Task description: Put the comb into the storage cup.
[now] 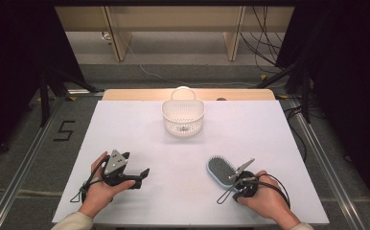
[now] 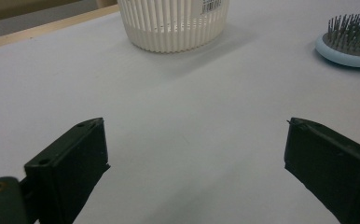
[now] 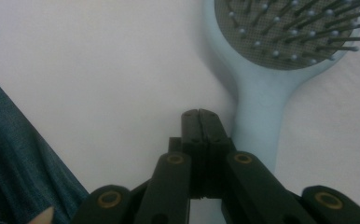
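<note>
Pale blue hairbrush (image 1: 220, 171) flat on the white surface (image 1: 140, 129) — handle pointing toward right gripper (image 3: 200, 113), fingers pressed together, empty, just beside handle; left gripper (image 2: 194, 140) wide open, farther away.

Floor marking: a dark "5" (image 1: 65, 130) on the grey floor left of the table, seen in the high view.
Basket sticker: a white label with a black barcode (image 2: 211, 5) on the wall of the white slatted basket (image 2: 169, 28), in the left gripper view; digits under the bars are too small to read.
Basket in the high view: the basket (image 1: 183, 117) shows no legible print.
</note>
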Motion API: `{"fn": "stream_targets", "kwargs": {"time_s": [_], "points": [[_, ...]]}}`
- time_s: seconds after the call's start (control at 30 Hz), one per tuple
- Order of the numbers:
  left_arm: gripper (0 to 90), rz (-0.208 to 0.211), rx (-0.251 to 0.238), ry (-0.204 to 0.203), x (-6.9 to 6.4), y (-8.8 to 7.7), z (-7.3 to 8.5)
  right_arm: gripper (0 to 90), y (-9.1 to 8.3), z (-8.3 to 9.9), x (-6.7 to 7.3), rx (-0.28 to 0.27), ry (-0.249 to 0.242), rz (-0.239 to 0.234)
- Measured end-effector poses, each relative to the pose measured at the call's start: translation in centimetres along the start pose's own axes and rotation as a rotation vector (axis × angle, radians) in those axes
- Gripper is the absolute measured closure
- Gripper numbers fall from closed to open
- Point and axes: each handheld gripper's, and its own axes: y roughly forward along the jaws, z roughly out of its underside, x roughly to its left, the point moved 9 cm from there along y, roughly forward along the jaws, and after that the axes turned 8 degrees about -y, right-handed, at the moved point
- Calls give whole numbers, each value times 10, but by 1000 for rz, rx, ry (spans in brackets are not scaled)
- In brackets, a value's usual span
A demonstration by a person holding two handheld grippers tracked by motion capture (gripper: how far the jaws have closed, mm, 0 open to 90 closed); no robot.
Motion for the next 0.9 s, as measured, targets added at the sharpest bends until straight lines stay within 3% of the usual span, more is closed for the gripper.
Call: {"fn": "stream_targets", "kwargs": {"time_s": [0.27, 0.4, 0.43, 0.47, 0.5, 0.53, 0.57, 0.6, 0.63, 0.67, 0.8, 0.9], "points": [[56, 0, -1, 1, 0, 0, 0, 802, -13, -7, 1, -91, -13, -24], [57, -1, 0, 0, 0, 0, 0, 696, -31, -16, 1, -223, -20, -47], [57, -1, 0, 1, 0, 0, 0, 696, -31, -16, 1, -223, -20, -47], [56, -1, 0, 1, 0, 0, 0, 625, -41, -23, -2, -315, -27, -44], [56, -1, 0, 0, 0, 0, 0, 625, -41, -23, -2, -315, -27, -44], [57, -1, 0, 1, 0, 0, 0, 559, -51, -30, -8, -419, -18, -29], [57, -1, 0, 1, 0, 0, 0, 559, -51, -30, -8, -419, -18, -29], [57, -1, -1, 1, 0, 0, 0, 520, -57, -34, -12, -473, -8, -16], [56, -1, -1, 3, 0, 0, 0, 438, -65, -40, -17, -561, 4, -3], [56, -2, -1, 2, 0, 0, 0, 438, -65, -40, -17, -561, 4, -3], [56, -2, -1, 1, 0, 0, 0, 220, -76, -53, -21, -726, -54, 31], [56, -2, -3, 3, 1, 0, 0, 164, -77, -57, -25, -775, -45, 39]]}}
